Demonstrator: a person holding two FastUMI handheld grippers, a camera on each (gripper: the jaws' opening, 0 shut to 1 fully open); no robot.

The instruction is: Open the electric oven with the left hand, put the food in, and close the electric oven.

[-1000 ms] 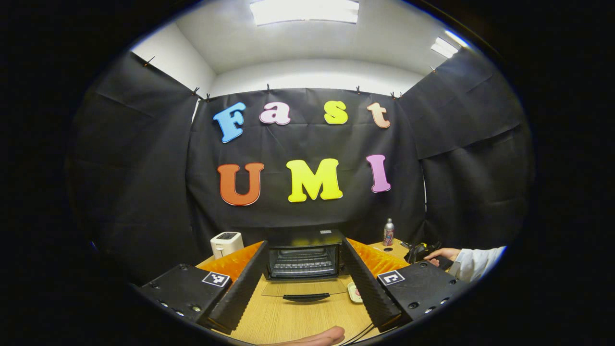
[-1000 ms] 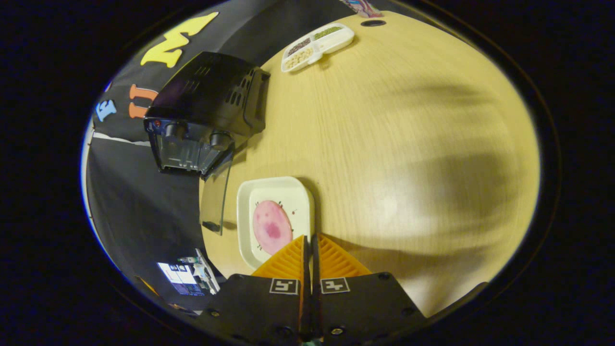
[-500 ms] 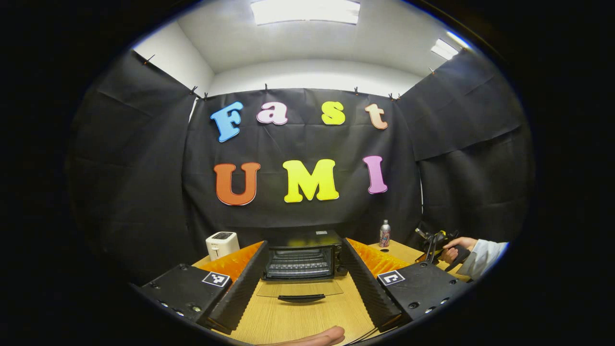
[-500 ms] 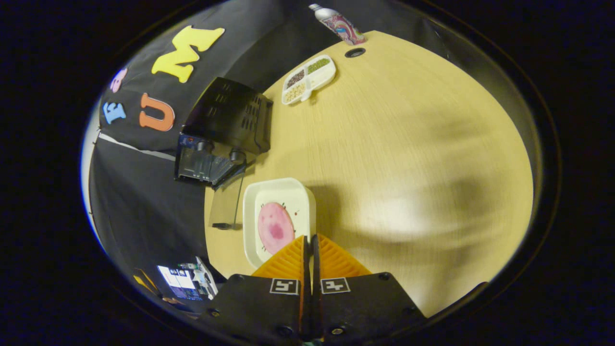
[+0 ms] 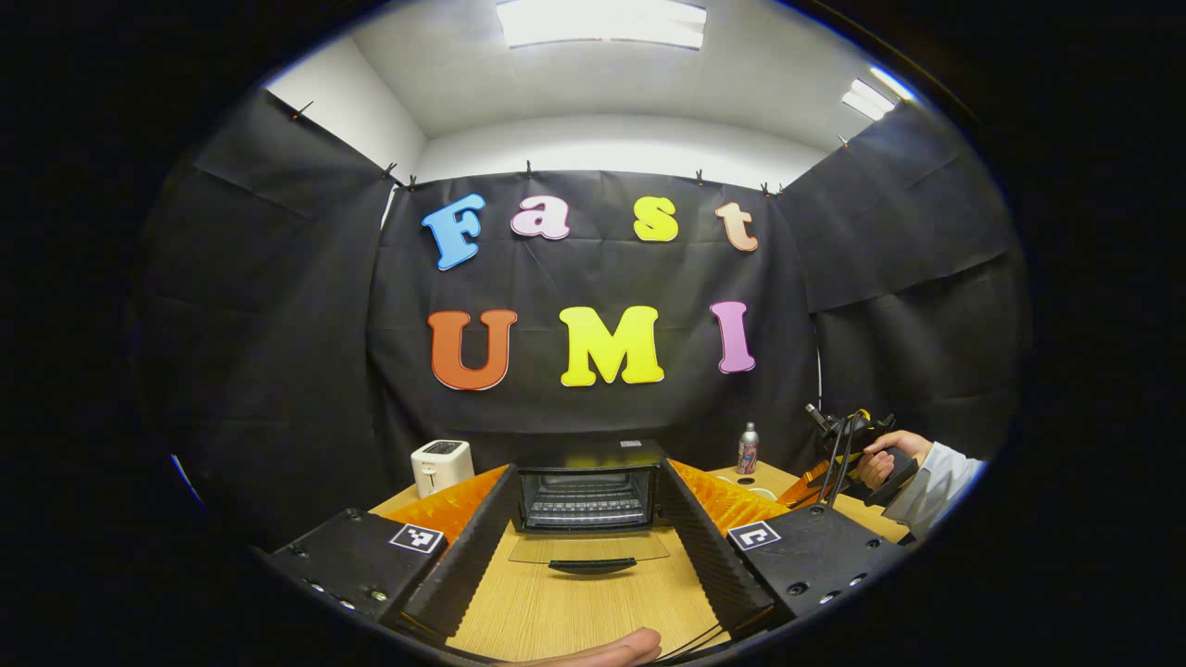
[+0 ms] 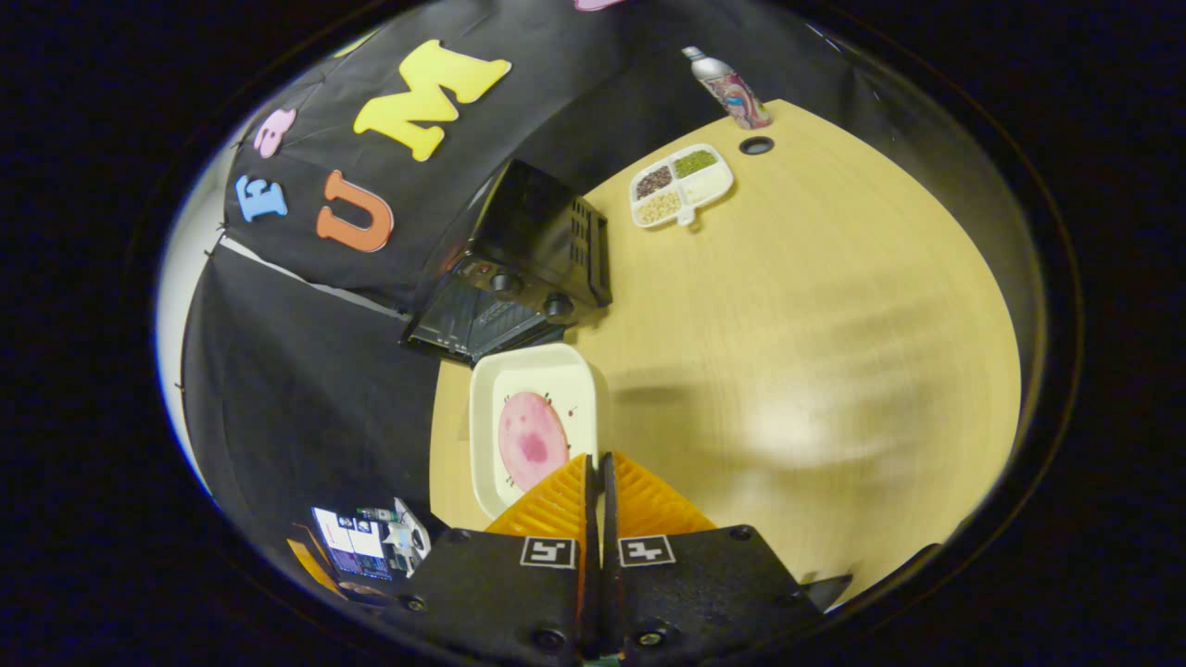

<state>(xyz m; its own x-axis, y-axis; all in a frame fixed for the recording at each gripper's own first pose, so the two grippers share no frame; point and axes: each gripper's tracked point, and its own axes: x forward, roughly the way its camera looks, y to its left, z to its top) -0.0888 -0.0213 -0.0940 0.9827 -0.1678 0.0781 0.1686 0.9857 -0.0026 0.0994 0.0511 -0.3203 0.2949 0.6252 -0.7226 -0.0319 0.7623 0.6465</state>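
Food (image 6: pixel 532 439), a round pink slice, lay on a white square plate (image 6: pixel 486 398) that the right gripper (image 6: pixel 596 460) pinched by its near rim, orange fingers pressed together on the edge. The plate looked carried above the wooden table (image 6: pixel 815 306), apparently kept level so the slice would not slide off. Just beyond its far edge stood the electric oven (image 6: pixel 542 245), black, its glass door (image 5: pixel 589 547) folded down flat toward the person and the wire rack inside exposed, so the opening step seemed finished and the loading step in hand.

Left gripper (image 5: pixel 589 482) hovered in front of the oven with its fingers spread wide, empty, the oven mouth framed between them; it probably waited clear of the door so it could shut it afterwards.

Farther off sat a divided snack tray (image 6: pixel 681 182), a bottle (image 6: pixel 729 88) at the table's back edge, and a white toaster (image 5: pixel 441 465) left of the oven.
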